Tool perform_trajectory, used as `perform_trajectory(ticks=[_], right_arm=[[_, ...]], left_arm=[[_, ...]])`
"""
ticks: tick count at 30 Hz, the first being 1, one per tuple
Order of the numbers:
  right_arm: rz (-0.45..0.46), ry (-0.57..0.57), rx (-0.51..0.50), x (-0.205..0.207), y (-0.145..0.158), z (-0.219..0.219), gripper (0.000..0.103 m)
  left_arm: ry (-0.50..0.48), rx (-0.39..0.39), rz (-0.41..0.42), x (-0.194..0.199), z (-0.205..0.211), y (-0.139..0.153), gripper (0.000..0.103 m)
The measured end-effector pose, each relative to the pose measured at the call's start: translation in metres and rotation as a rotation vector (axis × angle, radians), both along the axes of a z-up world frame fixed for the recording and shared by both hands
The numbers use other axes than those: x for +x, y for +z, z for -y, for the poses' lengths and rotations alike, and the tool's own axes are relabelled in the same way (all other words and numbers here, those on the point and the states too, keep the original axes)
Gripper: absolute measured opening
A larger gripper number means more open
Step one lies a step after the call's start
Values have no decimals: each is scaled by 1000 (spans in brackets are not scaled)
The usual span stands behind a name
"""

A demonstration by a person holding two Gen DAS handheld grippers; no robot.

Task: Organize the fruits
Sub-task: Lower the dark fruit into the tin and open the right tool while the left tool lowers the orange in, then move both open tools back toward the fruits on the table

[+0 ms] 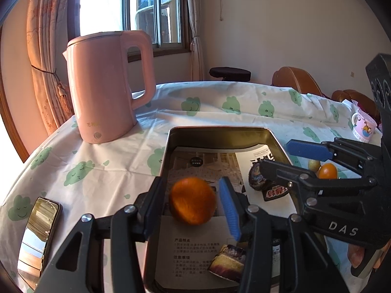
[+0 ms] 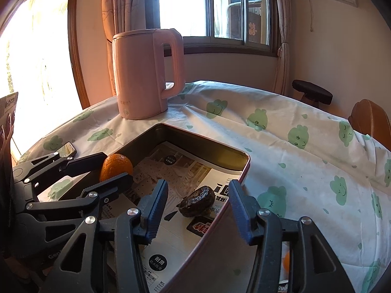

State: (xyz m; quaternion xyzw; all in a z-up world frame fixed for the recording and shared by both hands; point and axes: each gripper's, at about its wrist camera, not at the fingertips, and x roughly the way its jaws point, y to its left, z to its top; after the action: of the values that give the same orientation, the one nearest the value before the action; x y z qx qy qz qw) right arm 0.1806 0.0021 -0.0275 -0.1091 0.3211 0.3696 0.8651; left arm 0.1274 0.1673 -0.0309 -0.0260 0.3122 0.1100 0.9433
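Starting at the left edge of the clothed table [image 1: 102, 171], a phone [image 1: 40, 234] lies flat with a pink kettle [image 1: 110, 85] standing behind it, both clear of the work. Next comes the metal tray [image 1: 168, 151], lined with printed paper, which looks to be where the fruit is being gathered. Over its near left part the left gripper [image 1: 188, 210] has its jaws around an orange [image 1: 193, 200]; the right-hand blue pad stands just off the peel and the orange looks blurred, so I judge the fruit is being let go into the tray, though I cannot tell whether the left-hand pad touches it. Further right the right gripper [image 2: 198, 210] hangs over the tray's right wall with its jaws apart and nothing clamped, a dark wrapped piece [image 2: 196, 201] lying in the tray beyond them. Past that wall, on the cloth, a small orange fruit [image 1: 328, 171] and a pale one [image 1: 314, 164] wait, likely next
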Motion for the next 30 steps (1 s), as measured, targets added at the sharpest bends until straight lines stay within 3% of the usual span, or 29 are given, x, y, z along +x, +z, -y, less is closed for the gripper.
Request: perform_trajectory(ticks=[4,7,17,24,30], right_arm=[[8,-14,0,-5,4,9,58],[20,-27,12,-10,10,24,65],[82,-134,-15,-39,20,111,66],[86,-262,-50,-50,9,185,66],[33,-283,-79,-42,-6,209,66]], left_arm=[[-1,0,51,-14,3,10,77],[-12,-4,80,-23,9,17,78],[-97,-43,130,-42,58,23,78],[-175,-42,116,-39,102,17,78],[-201,-32,80,-29,129,11,78]])
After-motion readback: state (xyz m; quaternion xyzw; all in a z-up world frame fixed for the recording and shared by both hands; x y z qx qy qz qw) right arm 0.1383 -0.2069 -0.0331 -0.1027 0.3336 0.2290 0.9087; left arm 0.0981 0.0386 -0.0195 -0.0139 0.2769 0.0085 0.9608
